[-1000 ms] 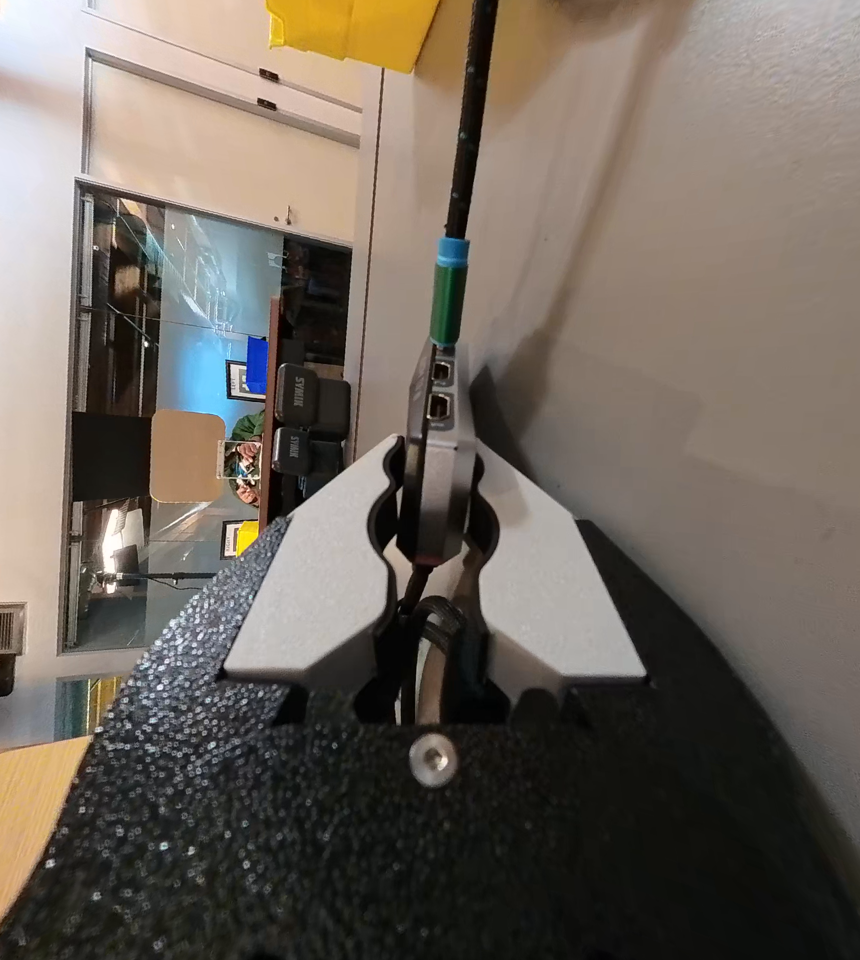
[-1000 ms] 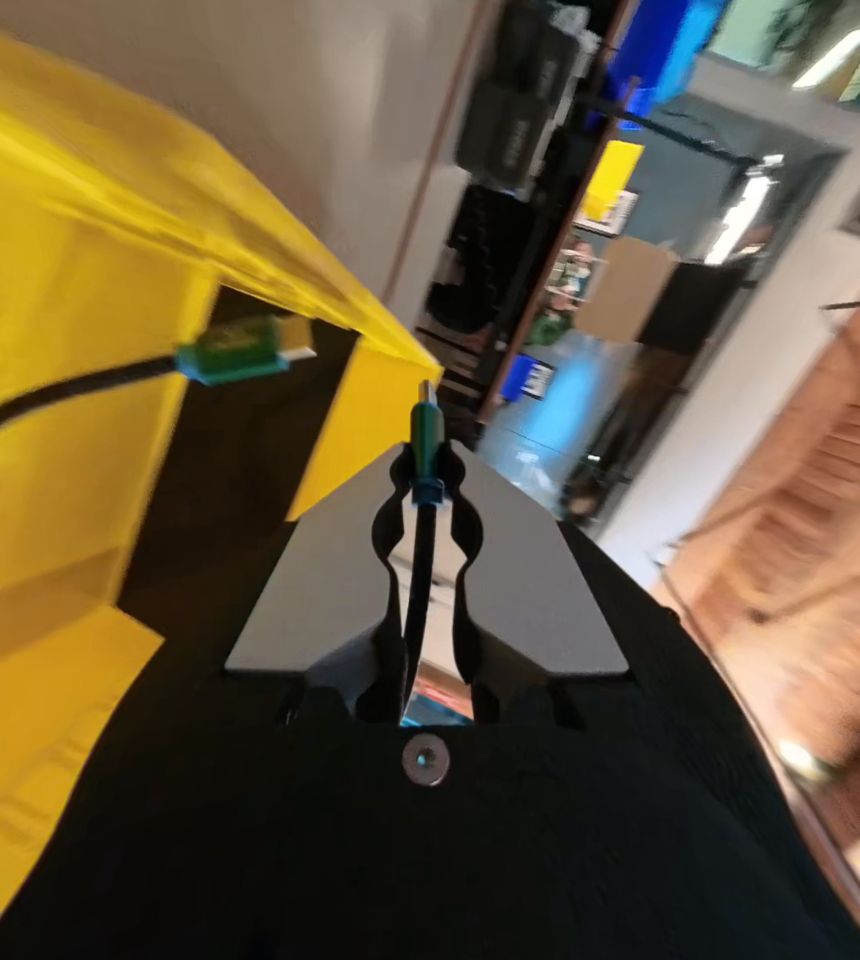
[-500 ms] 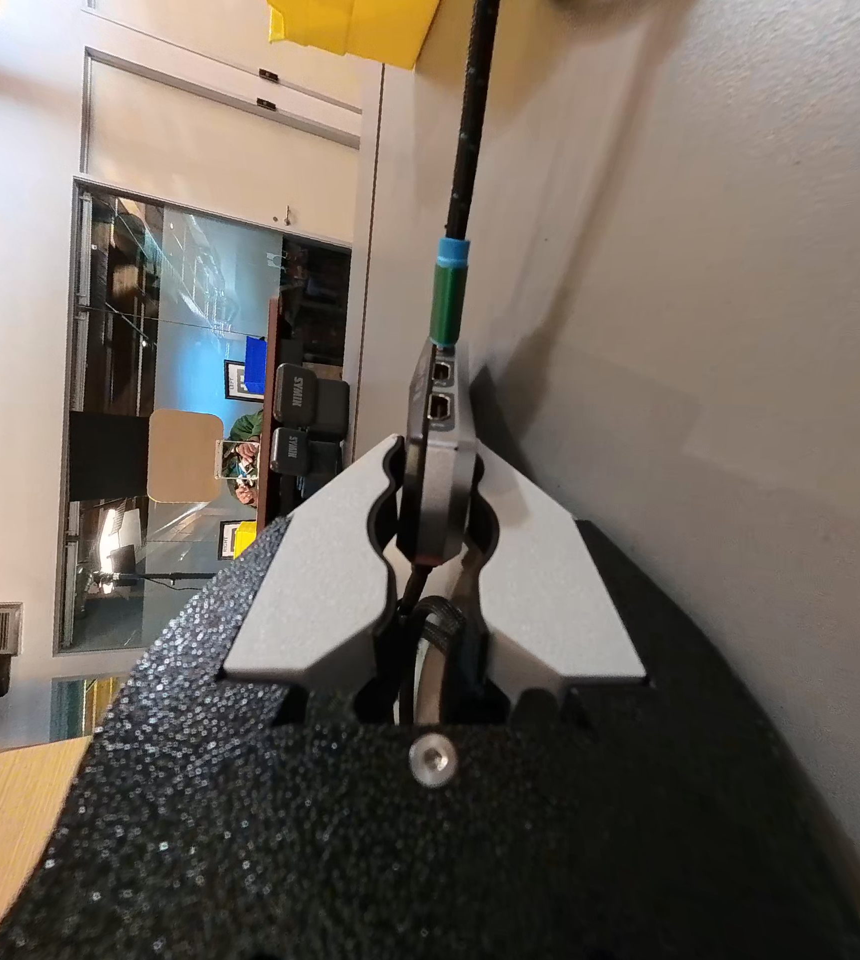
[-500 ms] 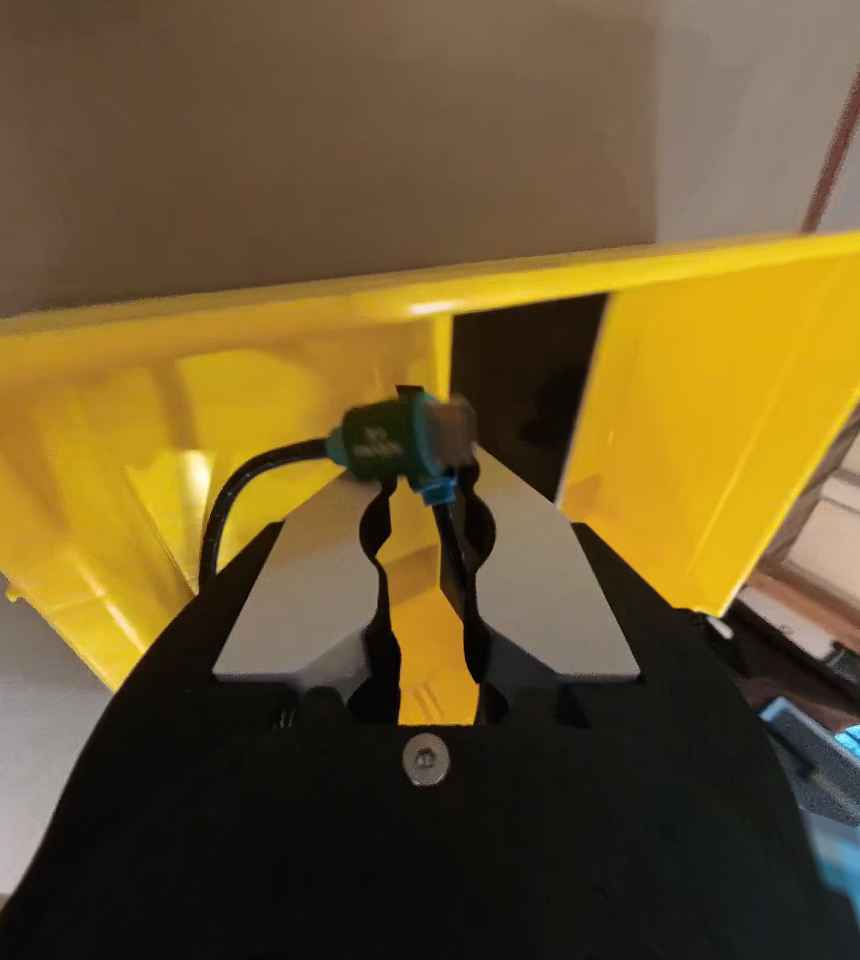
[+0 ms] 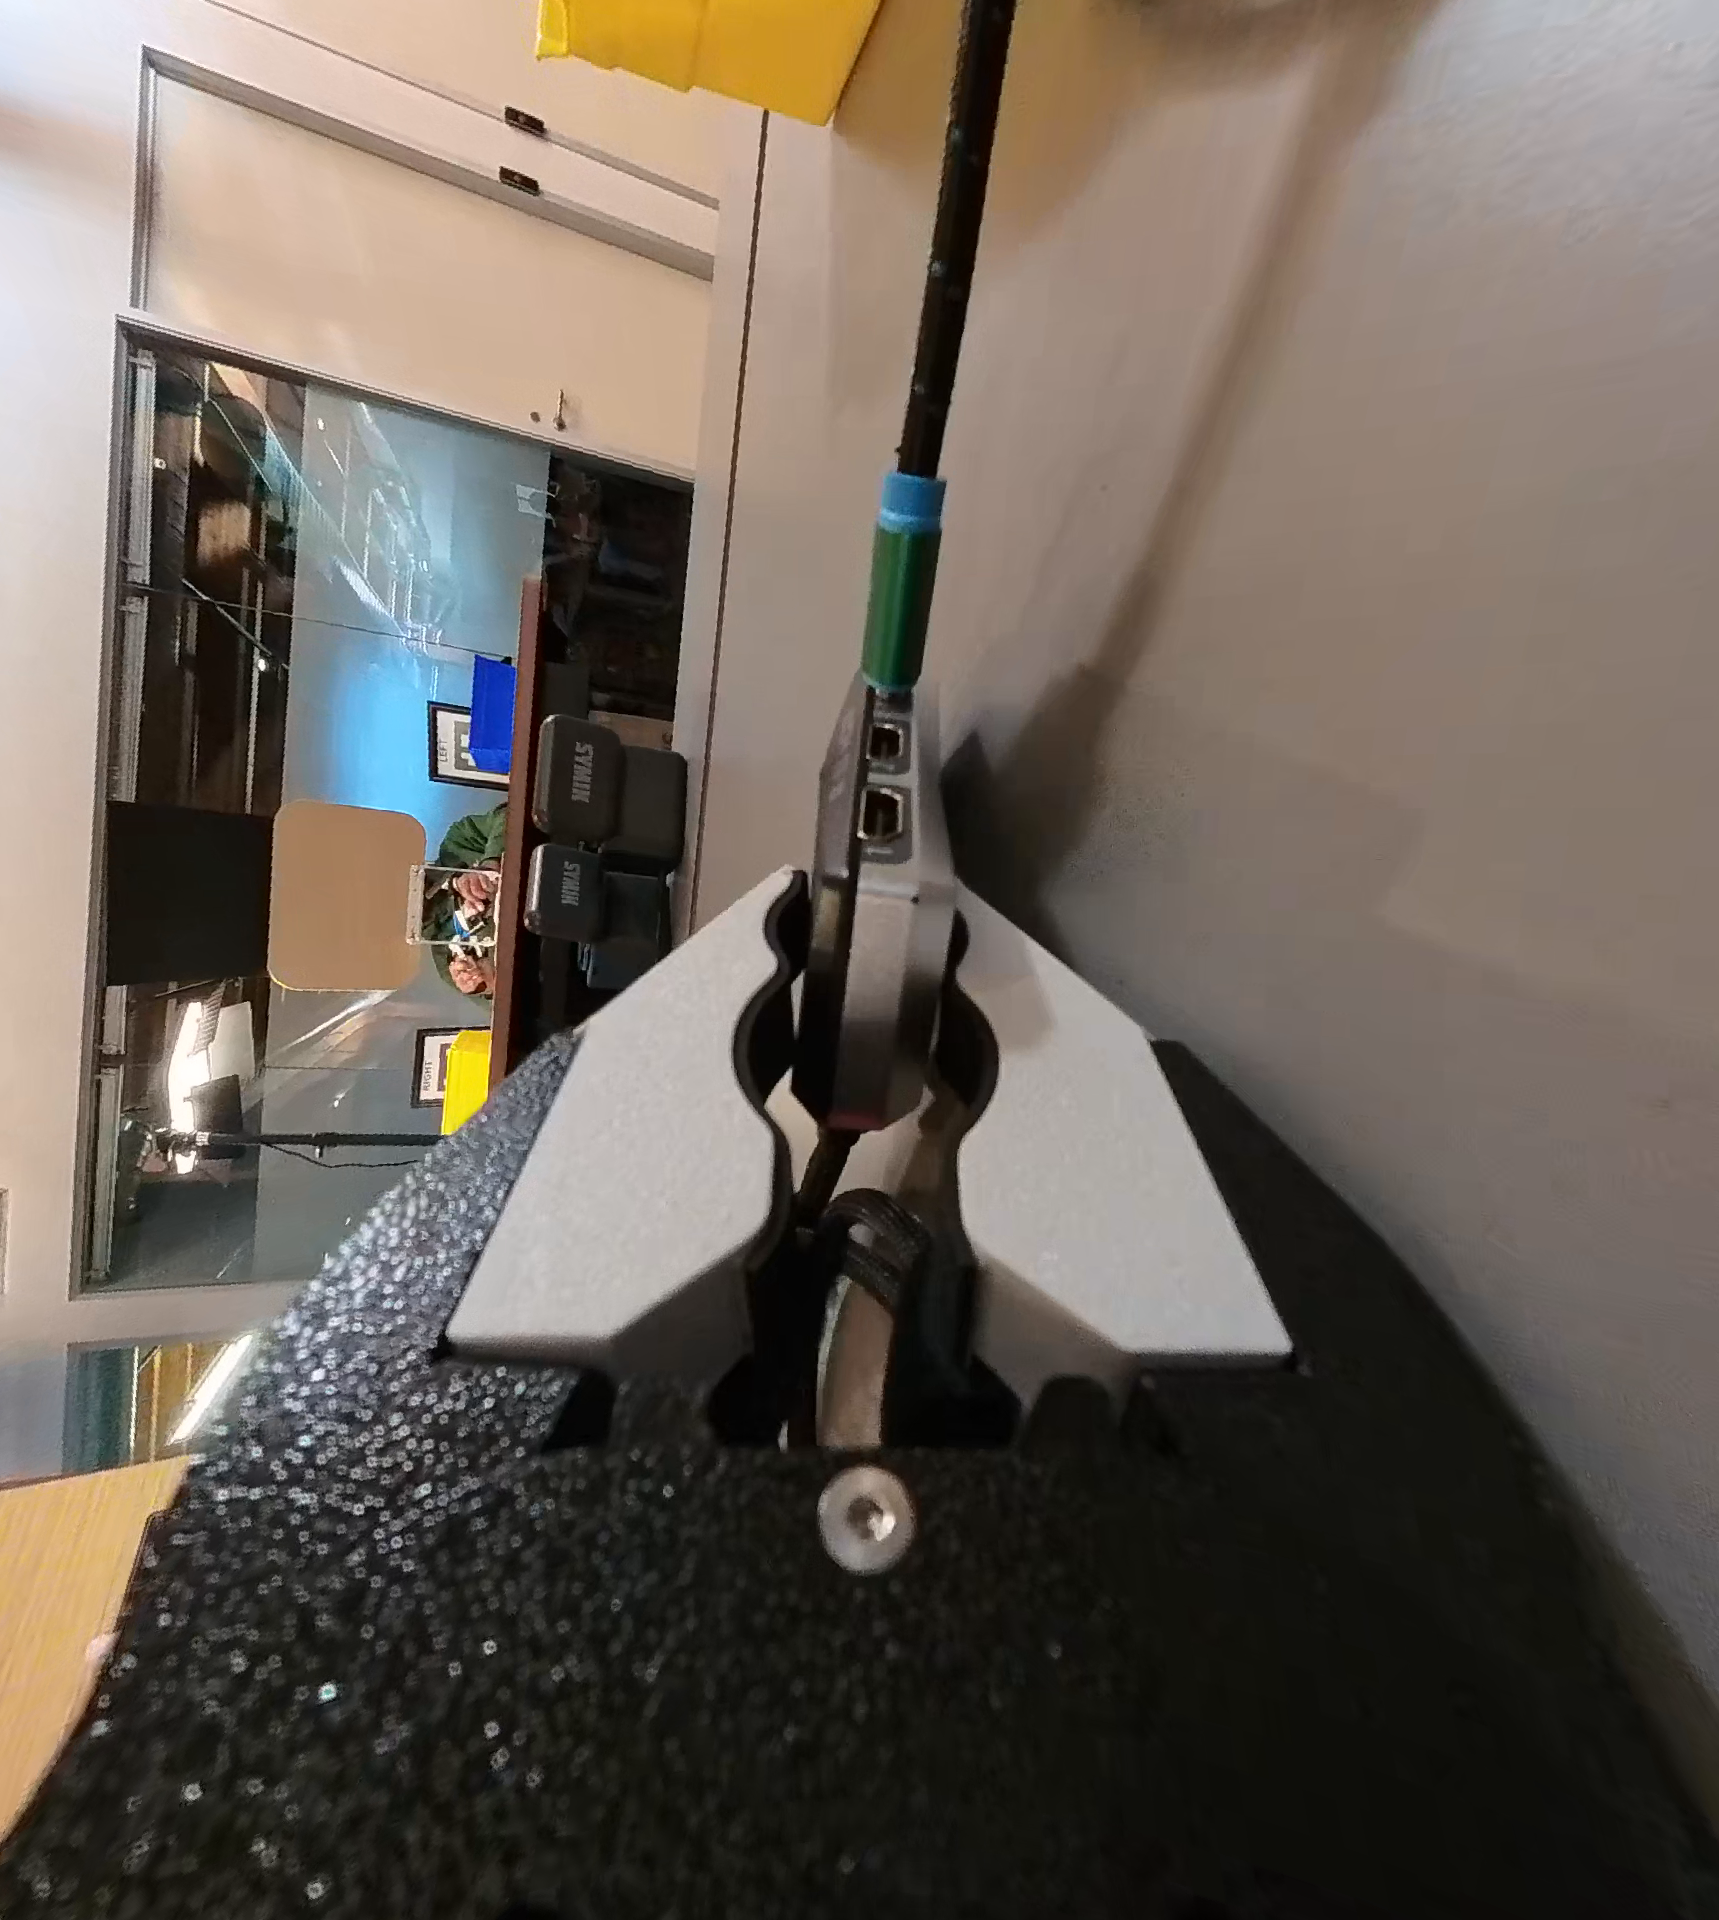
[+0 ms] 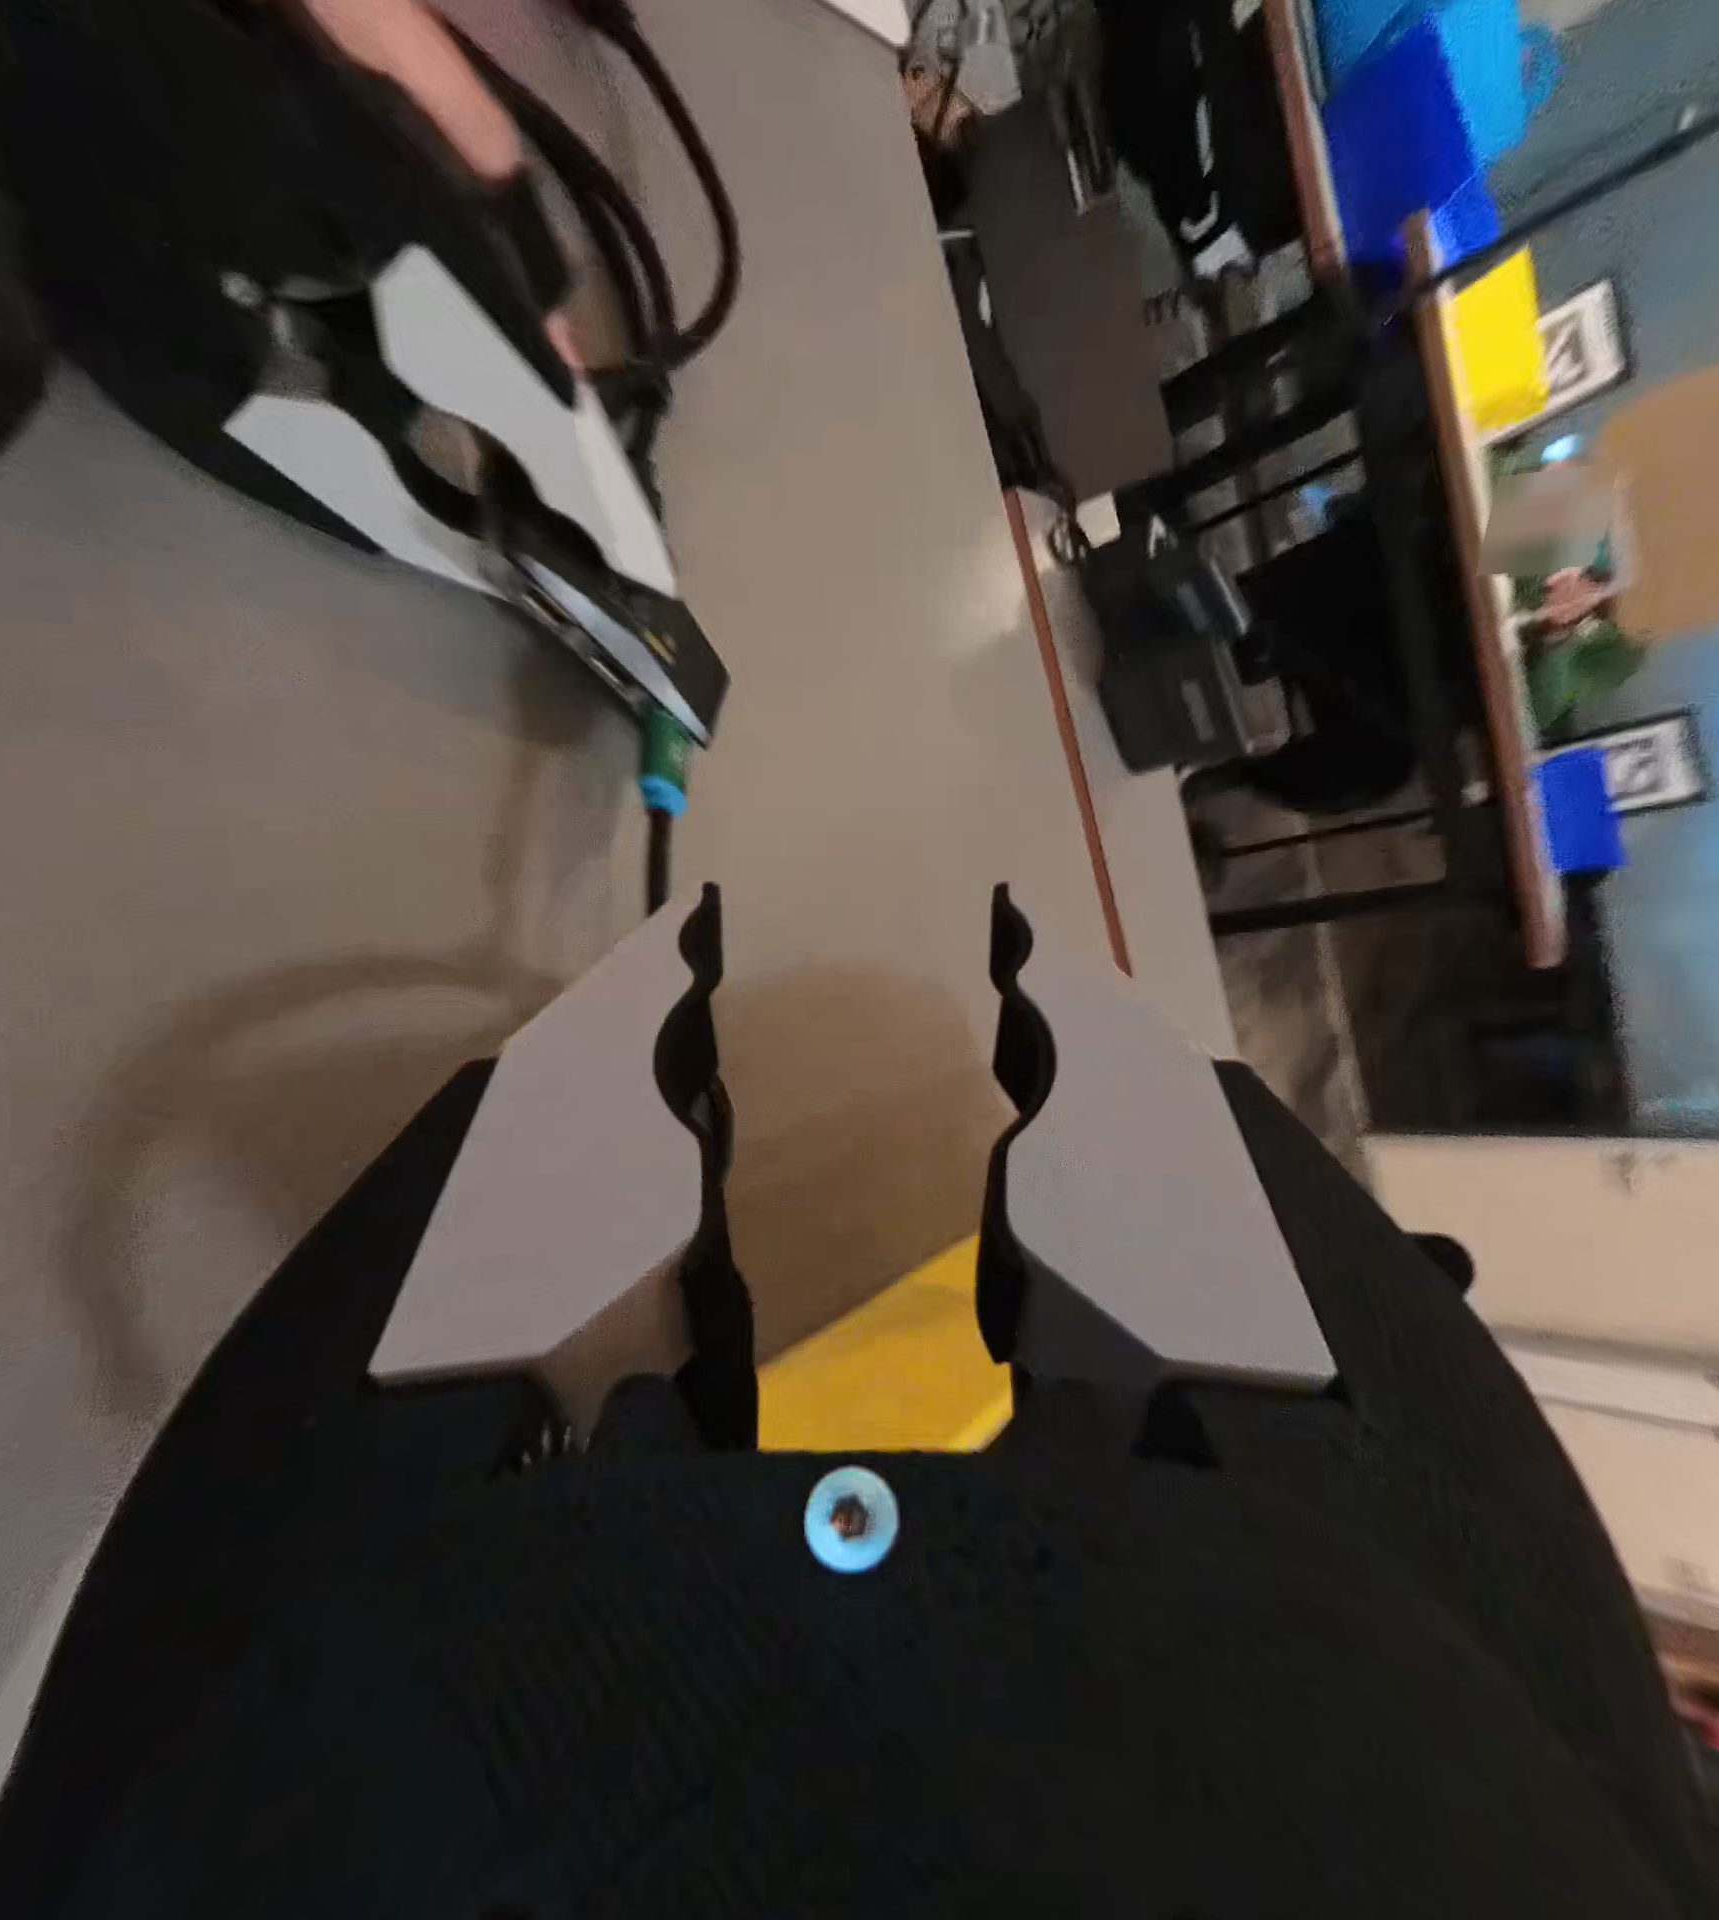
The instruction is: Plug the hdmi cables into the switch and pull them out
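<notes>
My left gripper (image 5: pixel 870 914) is shut on the grey HDMI switch (image 5: pixel 881 935), held on edge next to the grey table surface (image 5: pixel 1406 727). A green plug with a blue collar (image 5: pixel 894 592) sits in the switch's far port, and its black cable (image 5: pixel 954 229) runs away toward the yellow bin (image 5: pixel 699 42). Two nearer ports (image 5: pixel 881 774) are open. In the right wrist view my right gripper (image 6: pixel 853 904) is open and empty, facing the left gripper (image 6: pixel 460 416), the switch (image 6: pixel 626 634) and the plugged green plug (image 6: pixel 666 764). The other cable's plug is not in view.
The yellow bin's edge shows below the right gripper's fingers (image 6: pixel 886 1371). Black cables (image 6: pixel 657 239) loop behind the left gripper. Shelving with dark cases (image 6: pixel 1229 499) and blue and yellow bins stands past the table edge. A glass partition (image 5: pixel 315 810) fills the left wrist view's background. My hands' fingertips stand some 15 centimetres from each other.
My right gripper let go of the green plug over the yellow bin, opened wide, and swung round to face the switch. The left gripper and switch have not moved.
</notes>
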